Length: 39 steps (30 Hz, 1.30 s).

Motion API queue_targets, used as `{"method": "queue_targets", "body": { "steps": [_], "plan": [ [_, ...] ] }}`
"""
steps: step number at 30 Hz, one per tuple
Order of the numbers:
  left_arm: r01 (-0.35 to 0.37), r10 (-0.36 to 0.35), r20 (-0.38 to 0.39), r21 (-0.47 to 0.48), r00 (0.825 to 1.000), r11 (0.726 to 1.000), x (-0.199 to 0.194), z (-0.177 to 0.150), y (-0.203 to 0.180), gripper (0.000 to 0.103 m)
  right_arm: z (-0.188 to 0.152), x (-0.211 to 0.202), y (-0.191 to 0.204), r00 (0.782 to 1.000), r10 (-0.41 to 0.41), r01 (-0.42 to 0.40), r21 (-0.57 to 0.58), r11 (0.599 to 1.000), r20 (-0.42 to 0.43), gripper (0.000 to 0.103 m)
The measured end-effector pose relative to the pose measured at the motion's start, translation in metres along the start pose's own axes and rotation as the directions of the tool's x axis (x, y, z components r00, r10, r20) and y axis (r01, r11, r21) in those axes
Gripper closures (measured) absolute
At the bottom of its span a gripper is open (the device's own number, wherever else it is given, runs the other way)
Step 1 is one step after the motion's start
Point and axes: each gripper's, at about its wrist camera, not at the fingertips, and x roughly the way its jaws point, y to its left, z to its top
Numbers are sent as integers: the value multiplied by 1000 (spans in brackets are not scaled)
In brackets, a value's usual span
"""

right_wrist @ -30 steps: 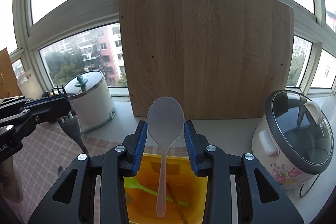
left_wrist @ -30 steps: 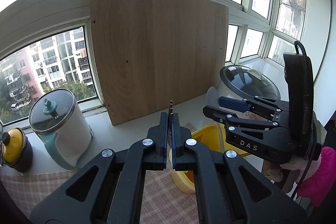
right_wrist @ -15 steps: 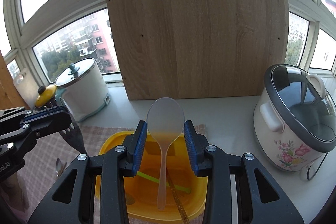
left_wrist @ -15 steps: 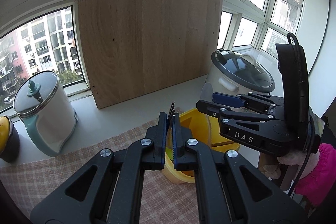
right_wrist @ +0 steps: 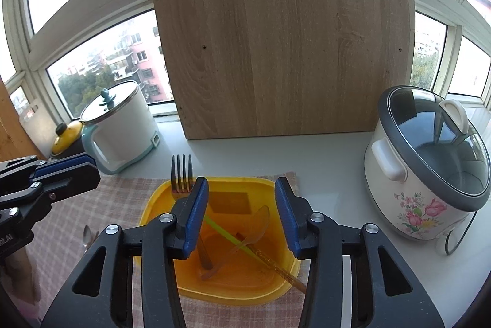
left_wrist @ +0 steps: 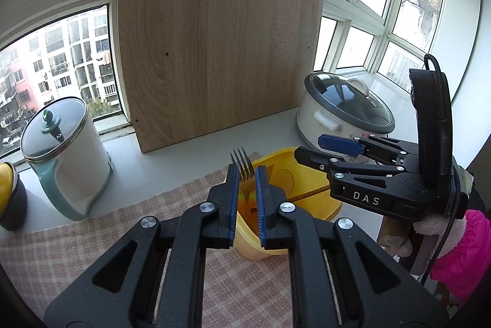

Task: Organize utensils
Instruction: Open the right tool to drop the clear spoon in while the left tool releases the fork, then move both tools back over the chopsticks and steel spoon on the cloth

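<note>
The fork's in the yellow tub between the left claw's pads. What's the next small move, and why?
Probably draw the left claw straight back. Its jaws are opening around the fork, which already stands in the yellow tub; moving sideways could knock it out.

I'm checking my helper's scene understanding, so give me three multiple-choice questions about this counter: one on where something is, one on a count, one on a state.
1. Where is the clear spoon?
A. On the checked cloth
B. In the yellow tub
C. On the rice cooker

2. How many tines does the fork have?
A. Two
B. Three
C. Four

3. How is the rice cooker's glass lid?
A. Shut on the cooker
B. Lying on the sill
C. Propped open

Answers:
1 B: the clear spoon lies inside the yellow tub.
2 C: four tines show on the fork.
3 A: the glass lid sits flush on the rice cooker.
</note>
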Motion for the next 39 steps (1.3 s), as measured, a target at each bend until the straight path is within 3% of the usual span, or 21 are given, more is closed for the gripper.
{"method": "queue_targets", "body": {
  "steps": [11,27,28,30,31,32,39],
  "plan": [
    [-21,21,14,-16,1000,1000,-31,-17,10,95,-7,-21,15,1000,9,-9,-7,1000,13,60],
    [-64,65,18,-35,998,997,-80,-56,38,94,-32,-46,65,999,54,-54,-28,998,1,56],
    [-68,68,14,-43,998,997,-82,-59,43,92,-34,-47,69,999,55,-55,-31,998,2,49],
    [-75,75,7,-58,997,995,-87,-67,54,77,-37,-48,77,998,56,-56,-39,998,3,42],
    [-80,80,6,-63,997,995,-90,-71,59,67,-38,-48,81,998,59,-59,-43,997,0,42],
    [-89,90,6,-68,996,994,-93,-76,65,63,-40,-47,85,998,63,-64,-48,997,-6,42],
    [-167,160,-63,-134,985,977,-106,-113,116,63,-55,-37,111,991,119,-122,-62,991,-59,39]
  ]
}}
